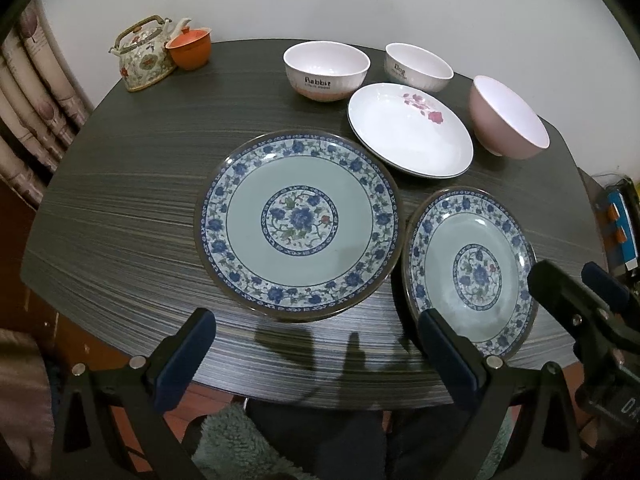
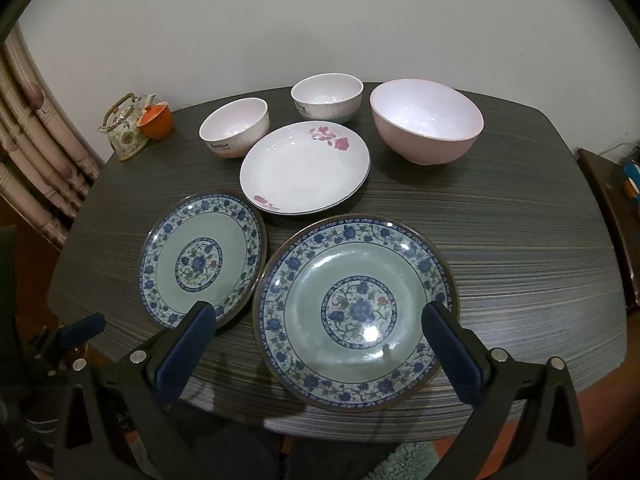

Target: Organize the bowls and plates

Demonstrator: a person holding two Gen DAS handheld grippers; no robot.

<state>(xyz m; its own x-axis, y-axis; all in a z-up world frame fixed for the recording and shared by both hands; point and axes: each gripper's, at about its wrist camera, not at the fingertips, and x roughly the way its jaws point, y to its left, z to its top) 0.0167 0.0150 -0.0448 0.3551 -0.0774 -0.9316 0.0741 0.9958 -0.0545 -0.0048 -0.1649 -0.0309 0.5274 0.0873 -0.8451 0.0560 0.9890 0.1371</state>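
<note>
So nothing is stacked yet. In the left wrist view, your left gripper [image 1: 316, 356] hangs over the near edge of the tabletop [image 1: 120, 208] with its jaws spread wide and nothing between them. Straight ahead of the jaws, just past their tips, lies the left blue-patterned plate [image 1: 296, 222], flat and alone. Your right jaw's tip overlaps the near rim of the right blue-patterned plate [image 1: 470, 268], which sits just beside the first, apart from it as far as I can tell. Beyond both, the white rose plate [image 1: 410, 130] lies on its own, and farther ahead stand the Rabbit bowl [image 1: 326, 70], the Dog bowl [image 1: 418, 66] and, off to the right, the pink bowl [image 1: 508, 118], each separate and upright. The teapot [image 1: 144, 54] and orange cup [image 1: 189, 48] sit far ahead to the left.

In the right wrist view, your right gripper [image 2: 318, 346] is likewise opened wide and empty. The right blue-patterned plate lies directly between and ahead of the jaws, its rim close to both tips, though I cannot tell whether either touches it. The left blue-patterned plate sits by the left jaw, the rose plate beyond, and the three bowls stand in a row at the far side.

By my reading, all the work is left: three plates to pile and three bowls to nest.
</note>
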